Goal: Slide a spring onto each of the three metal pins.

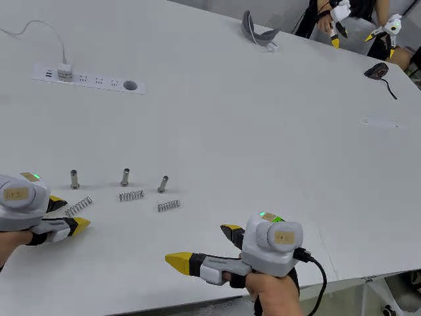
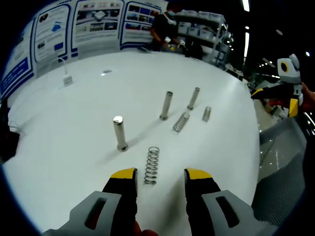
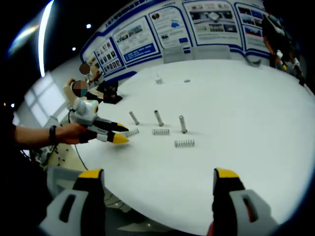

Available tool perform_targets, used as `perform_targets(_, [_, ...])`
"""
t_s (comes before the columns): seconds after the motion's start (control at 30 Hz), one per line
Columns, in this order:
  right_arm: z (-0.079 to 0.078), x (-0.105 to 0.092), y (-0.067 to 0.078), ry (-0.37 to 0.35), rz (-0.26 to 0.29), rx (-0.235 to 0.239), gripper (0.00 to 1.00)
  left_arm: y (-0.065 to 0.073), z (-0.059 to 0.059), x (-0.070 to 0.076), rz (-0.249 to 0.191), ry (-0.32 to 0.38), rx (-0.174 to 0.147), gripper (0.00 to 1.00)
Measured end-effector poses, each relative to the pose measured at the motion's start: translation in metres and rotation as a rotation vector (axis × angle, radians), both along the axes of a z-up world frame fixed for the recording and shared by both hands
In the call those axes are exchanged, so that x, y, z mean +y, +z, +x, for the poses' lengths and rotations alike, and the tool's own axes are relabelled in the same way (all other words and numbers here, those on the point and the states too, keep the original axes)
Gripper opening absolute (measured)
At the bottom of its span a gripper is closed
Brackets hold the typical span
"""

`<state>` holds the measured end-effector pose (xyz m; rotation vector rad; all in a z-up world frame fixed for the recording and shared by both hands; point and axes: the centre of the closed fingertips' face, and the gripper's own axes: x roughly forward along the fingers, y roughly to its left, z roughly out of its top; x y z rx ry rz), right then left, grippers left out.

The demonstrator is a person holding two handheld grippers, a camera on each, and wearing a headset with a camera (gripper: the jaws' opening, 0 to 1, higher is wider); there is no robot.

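Our right tool (image 1: 204,245) is nearest us, jaws spread wide and empty, well apart from the parts. Our left tool (image 2: 160,174) is closer to the work. Its jaws are released, with the tips either side of the near end of a small steel coil spring (image 2: 152,165) whose long axis runs straight ahead along the jaws. Beyond, on the white surface (image 1: 263,145), three short upright metal pins (image 1: 125,176) stand bare, with two more springs (image 1: 131,195) just beside them. The text on the wall posters (image 2: 98,19) is too small to read.

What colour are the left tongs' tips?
Yellow tips on black left tongs, clearest in the left gripper view.
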<state>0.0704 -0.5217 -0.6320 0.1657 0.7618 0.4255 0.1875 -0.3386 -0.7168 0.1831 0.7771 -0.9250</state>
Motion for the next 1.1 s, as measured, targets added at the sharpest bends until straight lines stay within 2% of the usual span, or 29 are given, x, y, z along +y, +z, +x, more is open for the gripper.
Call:
perform_targets(0.13, [0.002,0.0,0.001,0.003,-0.002,-0.002,0.93,-0.002,0.003,-0.001,0.021,-0.006,-0.021,0.31])
perform_targets(0.47, [0.0,0.001,0.0,0.004,-0.003,0.002,0.93,-0.011,0.005,0.001,0.057,-0.008,-0.038,0.21])
perform_targets(0.5, [0.0,0.001,0.0,0.004,-0.004,0.002,0.93,-0.01,0.007,0.0,0.052,-0.008,-0.053,0.2])
perform_targets(0.67, [-0.002,0.0,-0.002,0.003,-0.006,0.007,0.93,-0.012,0.006,0.001,0.076,-0.011,-0.067,0.12])
perform_targets(0.8, [-0.003,0.0,-0.002,0.007,-0.007,0.009,0.93,-0.012,0.006,0.003,0.082,0.002,-0.067,0.11])
perform_targets(0.9, [-0.003,0.0,-0.003,0.011,-0.014,0.011,0.93,-0.01,0.005,0.005,0.054,0.024,-0.048,0.11])
perform_targets(1.1, [-0.001,0.002,-0.002,0.016,-0.01,0.006,0.93,-0.001,0.003,0.012,0.038,0.048,-0.054,0.11])
